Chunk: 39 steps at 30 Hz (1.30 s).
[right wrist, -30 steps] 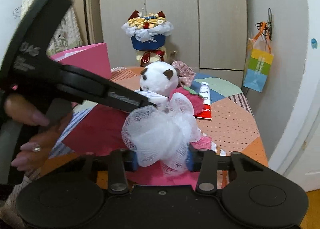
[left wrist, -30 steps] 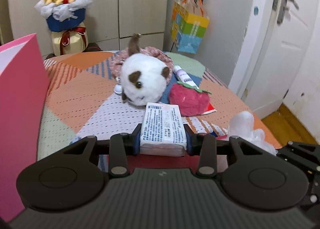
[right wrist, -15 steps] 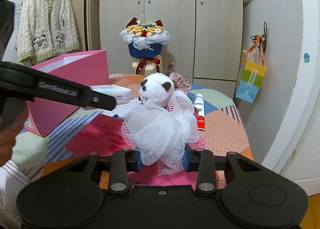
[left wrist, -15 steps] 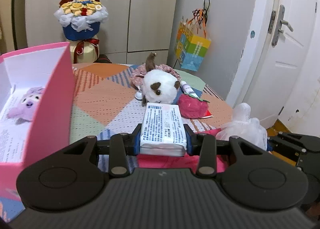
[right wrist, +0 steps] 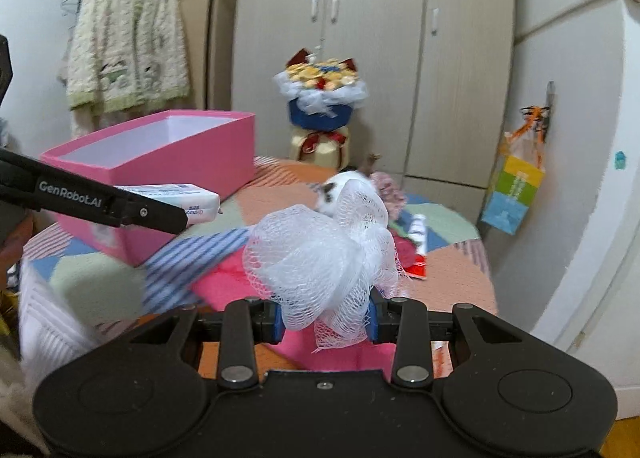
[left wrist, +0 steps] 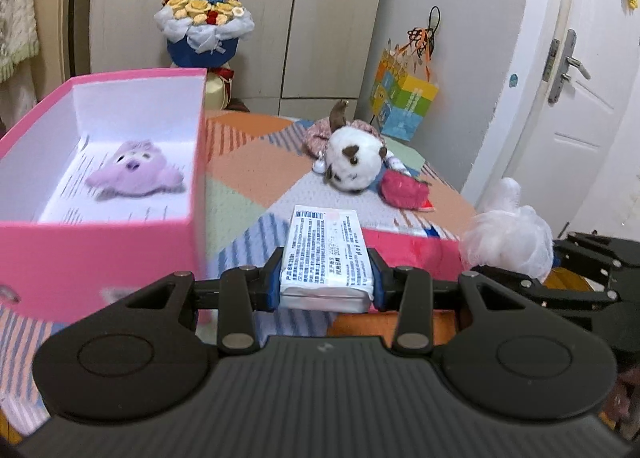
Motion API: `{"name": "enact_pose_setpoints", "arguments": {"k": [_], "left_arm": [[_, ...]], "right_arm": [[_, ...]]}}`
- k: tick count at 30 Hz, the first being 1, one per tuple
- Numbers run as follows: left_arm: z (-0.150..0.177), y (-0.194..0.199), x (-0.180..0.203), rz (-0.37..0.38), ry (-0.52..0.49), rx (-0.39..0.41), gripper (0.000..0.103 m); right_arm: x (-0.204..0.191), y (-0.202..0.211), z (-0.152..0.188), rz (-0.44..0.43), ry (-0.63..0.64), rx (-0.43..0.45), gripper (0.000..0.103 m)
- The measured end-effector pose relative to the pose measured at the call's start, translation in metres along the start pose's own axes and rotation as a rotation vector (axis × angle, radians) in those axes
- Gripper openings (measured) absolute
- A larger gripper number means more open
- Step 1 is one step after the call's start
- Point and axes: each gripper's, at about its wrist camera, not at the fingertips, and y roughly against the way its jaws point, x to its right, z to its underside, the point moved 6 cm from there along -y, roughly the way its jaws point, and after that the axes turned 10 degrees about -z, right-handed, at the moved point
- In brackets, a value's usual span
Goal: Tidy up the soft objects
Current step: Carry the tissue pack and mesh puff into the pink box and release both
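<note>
The left tongs [left wrist: 326, 280] point slightly downward over the tabletop [left wrist: 256, 178], jaws clamped narrow on one white tissue pack [left wrist: 326, 258] that juts forward between the blue pads [left wrist: 273, 285]. At ten o'clock from the pack sits one open pink box [left wrist: 100, 242], with one lilac plush [left wrist: 134, 174] lying on its white floor. The right tongs [right wrist: 326, 318], also tilted a little down, pinch one white mesh bath pouf [right wrist: 324, 258] between their pads; in the left wrist view the pouf shows at three o'clock. Still on the patchwork cloth, at one o'clock from the pack, lie one white-and-brown plush [left wrist: 354, 166], one red strawberry-like plush [left wrist: 402, 192] touching it, and one white tube [right wrist: 418, 230] just beyond.
</note>
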Motion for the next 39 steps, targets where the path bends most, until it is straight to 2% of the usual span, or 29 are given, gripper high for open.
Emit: {"name": "enact_pose_setpoints", "arguments": {"k": [4, 8, 14, 19, 24, 29, 33, 39], "left_arm": [[0.014, 0.020, -0.012, 0.001, -0.015, -0.032, 0.039], [0.029, 0.035, -0.030, 0.023, -0.009, -0.117, 0.039], [0.041, 0.065, -0.063, 0.016, -0.010, -0.199, 0.039], [0.024, 0.097, -0.086, -0.045, -0.057, -0.169, 0.039], [-0.008, 0.118, -0.102, -0.062, -0.098, -0.106, 0.039], [-0.044, 0.109, -0.115, -0.098, -0.131, -0.047, 0.039], [-0.069, 0.086, -0.126, -0.167, -0.158, -0.005, 0.039], [-0.094, 0.032, -0.148, -0.178, -0.137, -0.046, 0.039]], "right_arm": [[-0.015, 0.003, 0.000, -0.073, 0.010, -0.064, 0.041], [-0.033, 0.002, 0.003, -0.185, -0.011, -0.160, 0.041], [-0.079, -0.003, -0.005, -0.322, 0.039, -0.243, 0.041], [-0.117, -0.003, -0.029, -0.440, 0.076, -0.253, 0.041], [-0.142, -0.005, -0.065, -0.469, 0.131, -0.197, 0.041], [-0.151, -0.020, -0.105, -0.483, 0.138, -0.135, 0.041], [-0.150, -0.044, -0.133, -0.472, 0.139, -0.104, 0.041], [-0.144, -0.104, -0.159, -0.475, 0.160, -0.198, 0.041]]}}
